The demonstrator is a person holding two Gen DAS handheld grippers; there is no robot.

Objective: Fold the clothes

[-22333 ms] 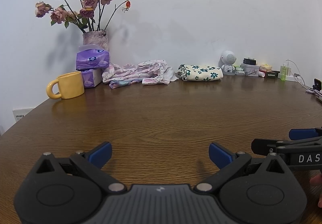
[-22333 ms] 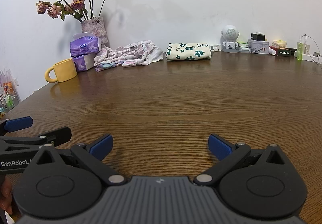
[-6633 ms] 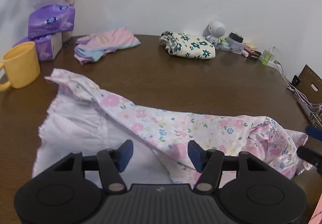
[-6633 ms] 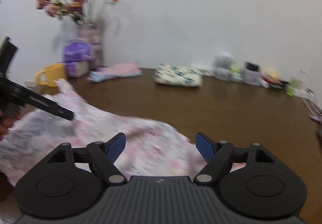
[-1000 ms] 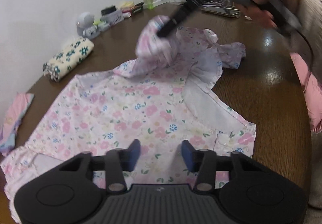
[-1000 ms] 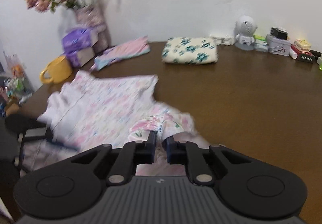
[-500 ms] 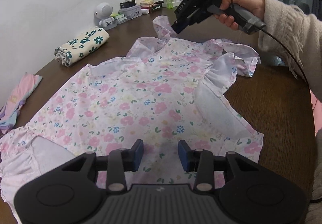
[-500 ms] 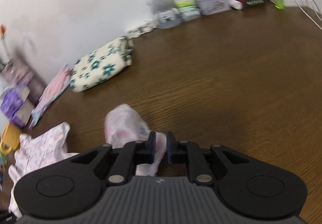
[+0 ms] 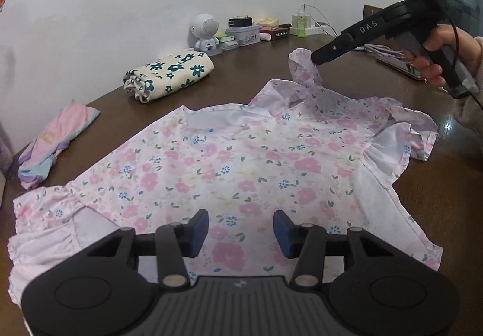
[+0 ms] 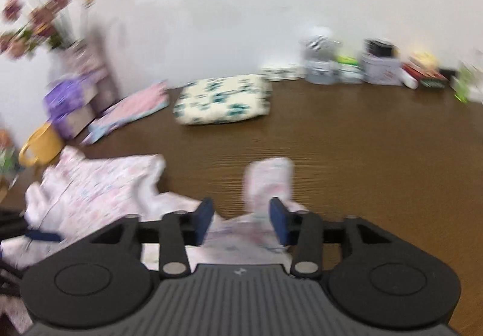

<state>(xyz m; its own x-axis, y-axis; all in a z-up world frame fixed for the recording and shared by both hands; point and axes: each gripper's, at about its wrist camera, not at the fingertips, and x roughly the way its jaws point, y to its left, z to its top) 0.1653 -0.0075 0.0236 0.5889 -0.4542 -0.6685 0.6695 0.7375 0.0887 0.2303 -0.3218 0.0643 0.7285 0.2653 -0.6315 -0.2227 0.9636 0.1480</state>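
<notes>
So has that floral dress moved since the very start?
Yes. The floral dress sat bunched at the wall beside the folded green-flowered cloth; now it lies spread out nearer, that cloth beyond it.

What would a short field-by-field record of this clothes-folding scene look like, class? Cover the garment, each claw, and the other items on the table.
garment: floral dress, spread flat on the brown table
left claw: open, over the dress's near edge, gripping nothing
right claw: jaws have just been opening; raised sleeve ruffle between them, not pinched
folded items: green-flowered cloth; pink garment, at the far edge
clutter: round white speaker, small boxes by the wall
</notes>
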